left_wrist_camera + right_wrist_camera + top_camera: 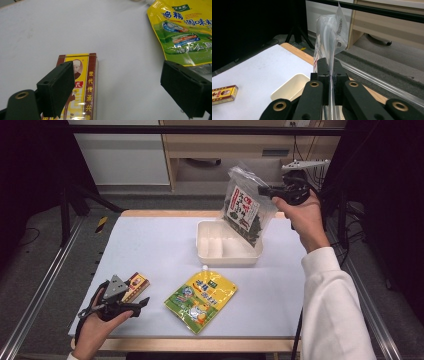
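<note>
The clear seaweed bag (244,205) hangs in the air over the far right corner of the cream tray (204,251), its lower end just inside the rim, pinched by the right gripper (266,191), whose fingers (323,65) are clamped tight on the bag's side edge. To do this well, I would judge, lower the bag until its bottom rests on the tray floor, tip it flat, and only then let go, so it does not flop over the rim. The left gripper (145,303) waits low at the bench's (150,245) near left corner, fingers (58,86) wide apart and empty, beside the red-and-yellow box (81,87). The right gripper view shows the plastic squeezed between the pads; the high view shows the bag's label and how it sits over the tray. The left gripper view reads the print on the yellow-green pouch (183,30).
</note>
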### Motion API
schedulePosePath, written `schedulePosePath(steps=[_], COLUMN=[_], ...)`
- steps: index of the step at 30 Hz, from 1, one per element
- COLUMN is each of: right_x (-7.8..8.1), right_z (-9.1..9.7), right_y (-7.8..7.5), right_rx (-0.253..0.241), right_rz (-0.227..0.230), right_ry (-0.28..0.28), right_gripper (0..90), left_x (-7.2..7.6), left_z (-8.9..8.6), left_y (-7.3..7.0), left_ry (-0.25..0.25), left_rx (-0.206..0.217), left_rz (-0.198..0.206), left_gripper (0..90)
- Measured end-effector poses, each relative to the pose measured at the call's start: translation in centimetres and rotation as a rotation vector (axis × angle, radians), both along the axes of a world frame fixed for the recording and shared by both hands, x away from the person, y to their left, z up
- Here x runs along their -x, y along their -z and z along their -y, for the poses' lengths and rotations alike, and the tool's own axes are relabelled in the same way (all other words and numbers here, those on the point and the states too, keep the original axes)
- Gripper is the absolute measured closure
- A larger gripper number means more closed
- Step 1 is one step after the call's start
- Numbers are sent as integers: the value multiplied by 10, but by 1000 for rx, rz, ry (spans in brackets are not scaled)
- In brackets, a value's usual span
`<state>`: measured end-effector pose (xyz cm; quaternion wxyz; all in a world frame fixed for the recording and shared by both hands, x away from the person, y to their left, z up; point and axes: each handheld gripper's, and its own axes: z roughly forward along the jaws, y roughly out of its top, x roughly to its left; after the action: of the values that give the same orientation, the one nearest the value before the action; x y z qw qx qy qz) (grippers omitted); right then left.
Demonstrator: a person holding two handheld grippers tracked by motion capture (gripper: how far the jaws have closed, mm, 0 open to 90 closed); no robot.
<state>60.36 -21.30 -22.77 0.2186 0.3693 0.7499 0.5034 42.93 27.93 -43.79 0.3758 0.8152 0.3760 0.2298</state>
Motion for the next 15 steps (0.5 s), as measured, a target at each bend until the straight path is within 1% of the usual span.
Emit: schedulePosePath(steps=[3,7,9,10,12,15], right_x=[-2,-5,-6,-7,-7,-7], right_z=[2,7,10,12,16,21], right_y=[5,12,16,18,21,25], right_rx=[8,0,-3,-18,-31,-45], right_rz=[-1,-12,-13,-14,-11,-7], right_ry=[3,12,20,22,29,36], right_gripper=[885,885,885,885,885,885], left_x=[0,0,0,0,0,0], left_z=[-2,-6,-8,-8,-9,-10], left_y=[-1,-3,-4,-4,-4,-3], left_ry=[-9,-34,-40,-45,-47,-50], left_rx=[1,31,37,44,51,51], left_rz=[6,15,14,15,12,14], left_gripper=[127,131,131,131,131,132])
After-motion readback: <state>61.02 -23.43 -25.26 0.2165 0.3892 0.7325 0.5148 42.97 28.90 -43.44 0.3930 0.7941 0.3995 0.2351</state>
